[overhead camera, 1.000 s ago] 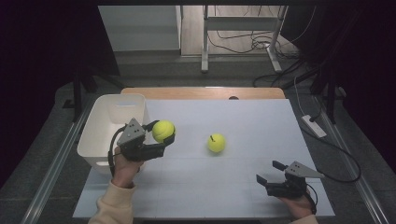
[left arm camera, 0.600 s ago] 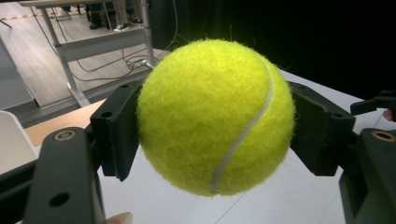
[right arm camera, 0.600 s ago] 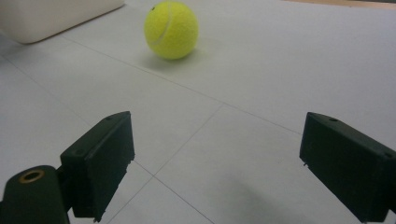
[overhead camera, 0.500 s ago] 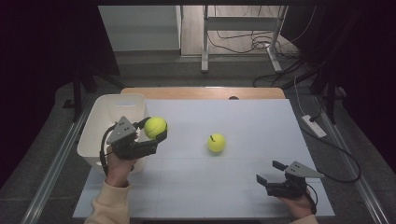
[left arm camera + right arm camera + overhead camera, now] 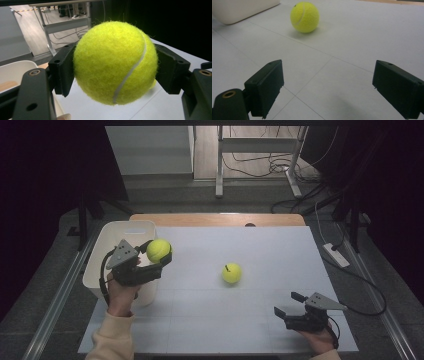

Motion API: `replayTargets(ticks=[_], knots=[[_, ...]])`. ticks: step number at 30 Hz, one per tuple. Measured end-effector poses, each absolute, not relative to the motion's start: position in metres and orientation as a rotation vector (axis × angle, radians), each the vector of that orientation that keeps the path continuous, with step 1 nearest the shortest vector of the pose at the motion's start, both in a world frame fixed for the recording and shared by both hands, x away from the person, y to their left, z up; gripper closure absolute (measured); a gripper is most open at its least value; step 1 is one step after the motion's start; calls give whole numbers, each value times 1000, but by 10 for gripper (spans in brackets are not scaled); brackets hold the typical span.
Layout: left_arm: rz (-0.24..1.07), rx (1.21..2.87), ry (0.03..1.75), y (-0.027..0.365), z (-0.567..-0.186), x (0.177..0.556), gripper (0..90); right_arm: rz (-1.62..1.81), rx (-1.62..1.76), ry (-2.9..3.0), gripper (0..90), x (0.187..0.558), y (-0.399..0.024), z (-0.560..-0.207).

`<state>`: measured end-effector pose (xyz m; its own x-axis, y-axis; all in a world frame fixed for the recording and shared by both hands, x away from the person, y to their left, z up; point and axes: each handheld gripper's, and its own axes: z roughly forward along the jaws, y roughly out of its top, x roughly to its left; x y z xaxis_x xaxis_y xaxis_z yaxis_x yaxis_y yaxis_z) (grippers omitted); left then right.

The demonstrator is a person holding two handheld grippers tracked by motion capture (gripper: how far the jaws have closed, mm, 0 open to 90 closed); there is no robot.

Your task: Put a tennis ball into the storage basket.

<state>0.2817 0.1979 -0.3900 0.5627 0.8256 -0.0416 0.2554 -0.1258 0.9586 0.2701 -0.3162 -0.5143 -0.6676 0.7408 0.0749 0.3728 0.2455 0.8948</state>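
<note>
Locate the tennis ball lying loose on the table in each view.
High view: loose tennis ball at table centre.
Left gripper view: a sliver may peek from behind the held ball; uncertain.
Right gripper view: upper middle, beyond the jaws.
Shared landmark: white bin.

The left gripper (image 5: 159, 257) hides part of the white bin (image 5: 107, 250); its contents cannot be told.

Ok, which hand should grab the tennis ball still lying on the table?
Right. The right tongs are open and empty near the loose ball, nothing between. The left tongs are shut on the other ball beside the white bin.
</note>
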Motion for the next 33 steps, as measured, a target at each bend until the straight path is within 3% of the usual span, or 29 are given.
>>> replayTargets(ticks=[33], knots=[[681, 1669, 1083, 228, -380, 316, 267, 1407, 1039, 2144, 100, 269, -317, -514]])
